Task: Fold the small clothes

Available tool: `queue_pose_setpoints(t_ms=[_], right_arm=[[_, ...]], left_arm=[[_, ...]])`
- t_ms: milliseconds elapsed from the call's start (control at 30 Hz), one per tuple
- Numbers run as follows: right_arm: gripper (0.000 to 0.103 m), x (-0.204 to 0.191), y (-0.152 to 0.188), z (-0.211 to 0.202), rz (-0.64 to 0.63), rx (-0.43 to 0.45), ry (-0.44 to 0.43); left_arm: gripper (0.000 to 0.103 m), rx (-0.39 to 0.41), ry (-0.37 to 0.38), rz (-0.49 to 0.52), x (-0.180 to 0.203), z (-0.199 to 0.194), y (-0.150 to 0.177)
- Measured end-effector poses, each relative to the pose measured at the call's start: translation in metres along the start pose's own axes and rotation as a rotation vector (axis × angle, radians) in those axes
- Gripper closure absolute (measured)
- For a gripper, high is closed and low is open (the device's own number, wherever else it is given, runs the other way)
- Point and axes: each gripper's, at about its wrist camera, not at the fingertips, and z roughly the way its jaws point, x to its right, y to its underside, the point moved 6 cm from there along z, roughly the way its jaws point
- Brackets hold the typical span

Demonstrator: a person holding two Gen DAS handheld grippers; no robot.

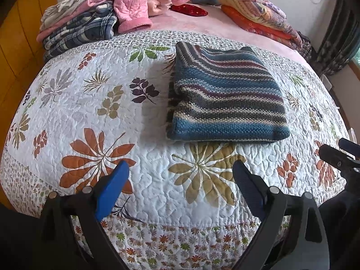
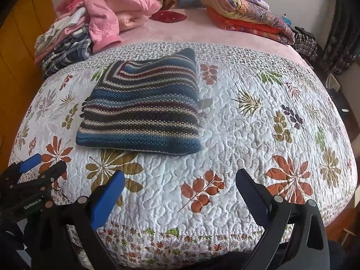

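Floral quilt [image 1: 157, 202] under both tongs, left [image 1: 180, 180] and right [image 2: 180, 186], spread wide, empty, short of folded striped knit [image 1: 225, 99].

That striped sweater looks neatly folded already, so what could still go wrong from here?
The striped sweater lies folded on the quilt, with both the left gripper and right gripper open and clear of it. Two risks:
1. Lifting it by one edge might let the thick knit layers slide open.
2. Carrying it to the clothes pile could topple the loosely draped pink jacket.
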Motion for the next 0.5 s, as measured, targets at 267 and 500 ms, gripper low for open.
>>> queue_pose_setpoints(t_ms=[267, 500], right_arm=[[0.004, 0.0015, -0.0008, 0.0014, -0.002, 0.001, 0.005], [0.004, 0.0039, -0.0008, 0.0016, 0.004, -0.001, 0.007]], left_arm=[[0.011, 0.009, -0.005, -0.004, 0.0005, -0.0009, -0.0029], [0.011, 0.014, -0.006, 0.001, 0.0021, -0.0024, -0.0037]])
